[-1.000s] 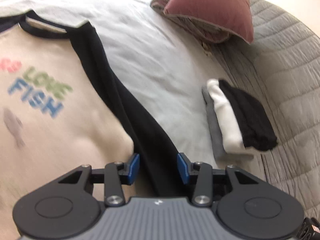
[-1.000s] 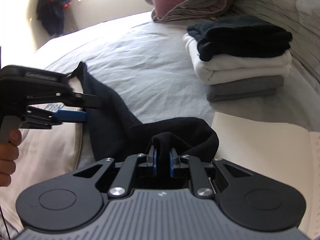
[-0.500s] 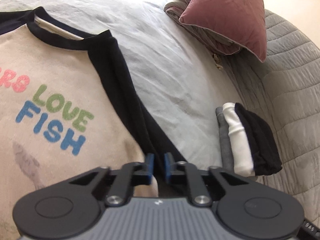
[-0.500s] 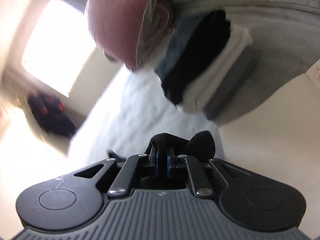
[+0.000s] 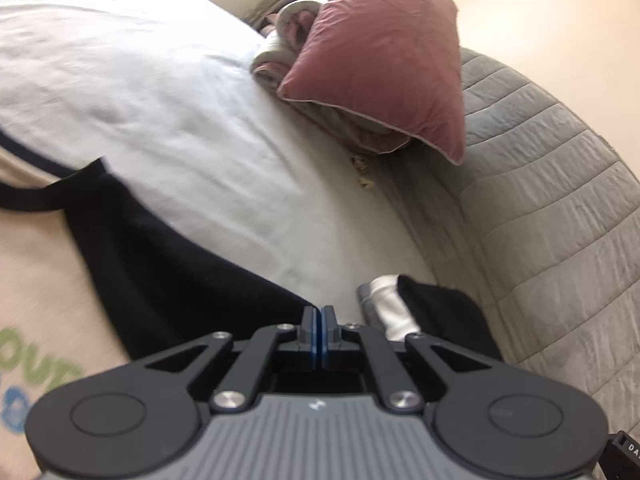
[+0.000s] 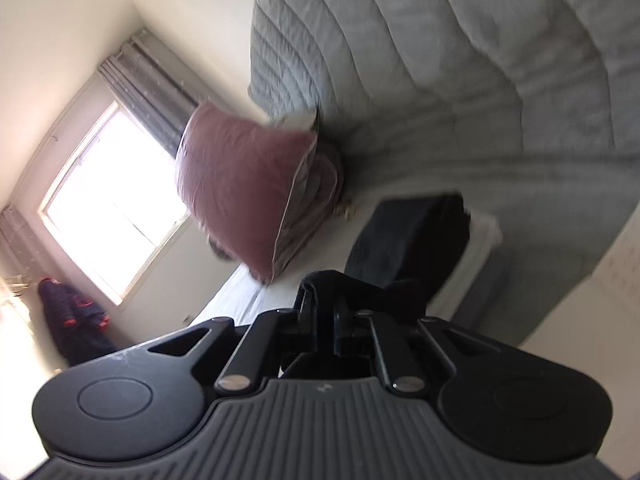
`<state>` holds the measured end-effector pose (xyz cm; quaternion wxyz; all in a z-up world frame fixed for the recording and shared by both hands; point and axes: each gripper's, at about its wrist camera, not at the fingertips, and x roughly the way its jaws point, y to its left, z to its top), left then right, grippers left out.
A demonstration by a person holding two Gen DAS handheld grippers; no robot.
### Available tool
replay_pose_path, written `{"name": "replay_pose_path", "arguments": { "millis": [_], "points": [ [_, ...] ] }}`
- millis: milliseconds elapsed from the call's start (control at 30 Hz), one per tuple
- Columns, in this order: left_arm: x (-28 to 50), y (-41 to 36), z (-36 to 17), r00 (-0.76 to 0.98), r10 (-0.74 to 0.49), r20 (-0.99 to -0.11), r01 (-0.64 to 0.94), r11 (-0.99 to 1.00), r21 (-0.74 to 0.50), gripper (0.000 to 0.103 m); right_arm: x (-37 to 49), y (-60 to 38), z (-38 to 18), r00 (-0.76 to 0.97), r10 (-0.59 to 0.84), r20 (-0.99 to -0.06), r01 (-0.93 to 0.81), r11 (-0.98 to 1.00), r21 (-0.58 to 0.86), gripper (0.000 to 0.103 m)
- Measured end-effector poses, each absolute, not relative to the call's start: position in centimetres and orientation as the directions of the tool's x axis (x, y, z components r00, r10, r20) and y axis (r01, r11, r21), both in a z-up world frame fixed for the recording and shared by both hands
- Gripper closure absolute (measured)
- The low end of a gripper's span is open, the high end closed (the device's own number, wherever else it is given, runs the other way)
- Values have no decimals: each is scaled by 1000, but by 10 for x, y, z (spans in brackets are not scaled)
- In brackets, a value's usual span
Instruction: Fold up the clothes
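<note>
Bedsheet (image 5: 168, 92) unchanged; left jaws now closed.

Pillow (image 5: 384, 60) behind folded stack (image 5: 424, 312) on bed (image 5: 180, 100)

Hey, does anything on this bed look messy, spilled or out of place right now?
Yes: small yellowish crumbs lie scattered on the white sheet, in the seam beside the grey quilt, just below the pink pillow. What they are is unclear. The folded stack looks tidy.
</note>
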<state>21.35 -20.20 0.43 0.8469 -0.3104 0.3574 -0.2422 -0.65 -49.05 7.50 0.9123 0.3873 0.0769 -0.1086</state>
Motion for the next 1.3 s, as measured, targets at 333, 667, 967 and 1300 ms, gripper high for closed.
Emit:
{"name": "replay_pose_path", "arguments": {
  "millis": [333, 667, 967, 1300],
  "points": [
    [260, -225, -4, 680, -621, -389, 264, 702, -661, 103, 51, -490, 103, 925, -321, -205, 379, 714, 589, 94],
    [276, -217, -29, 687, -594, -419, 209, 713, -669, 103, 156, -508, 72, 816, -353, -458, 539, 751, 382, 91],
    [265, -217, -26, 611, -657, -441, 300, 708, -639, 78, 153, -550, 85, 901, -123, -417, 340, 797, 499, 56],
    [236, -244, -23, 537, -726, -429, 409, 669, -620, 69, 116, -571, 76, 869, -100, -485, 374, 774, 511, 56]
  ]
}}
